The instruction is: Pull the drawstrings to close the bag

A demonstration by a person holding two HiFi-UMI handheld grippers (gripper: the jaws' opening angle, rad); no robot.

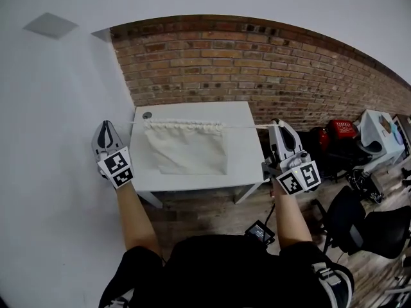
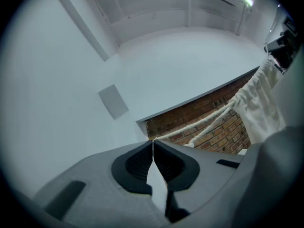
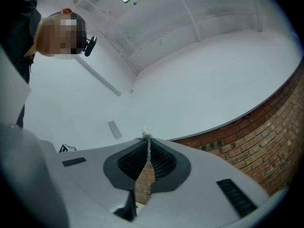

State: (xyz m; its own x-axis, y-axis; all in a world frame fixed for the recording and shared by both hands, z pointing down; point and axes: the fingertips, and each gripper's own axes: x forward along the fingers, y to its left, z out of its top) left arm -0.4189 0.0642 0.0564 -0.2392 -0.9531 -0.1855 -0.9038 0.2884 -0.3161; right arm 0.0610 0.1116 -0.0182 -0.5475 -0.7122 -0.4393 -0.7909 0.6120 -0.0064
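head view: a cream drawstring bag (image 1: 186, 149) lies flat on the white counter (image 1: 241, 140), its mouth gathered into ruffles along the far side, toward the brick wall (image 1: 257, 63). the left tongs (image 1: 106, 125) hang out past the counter's left edge and the right tongs (image 1: 277, 122) past its right edge, with the bag between them and apart from both. a thin drawstring (image 1: 244, 127) runs taut from the bag's gathered top corner to the right tongs; the cord on the left side is too faint here to follow. left gripper view: the left tongs (image 2: 152, 141) are pressed together, pinching the end of the drawstring (image 2: 199, 122), which leads as two strands up and to the right to the bunched bag (image 2: 259, 103), well away from the tips. right gripper view: the right tongs (image 3: 147, 141) are likewise closed, clamped on a drawstring whose frayed knot (image 3: 146, 134) sticks out just above the tips; the bag itself does not appear in this view, only pale wall and brick.
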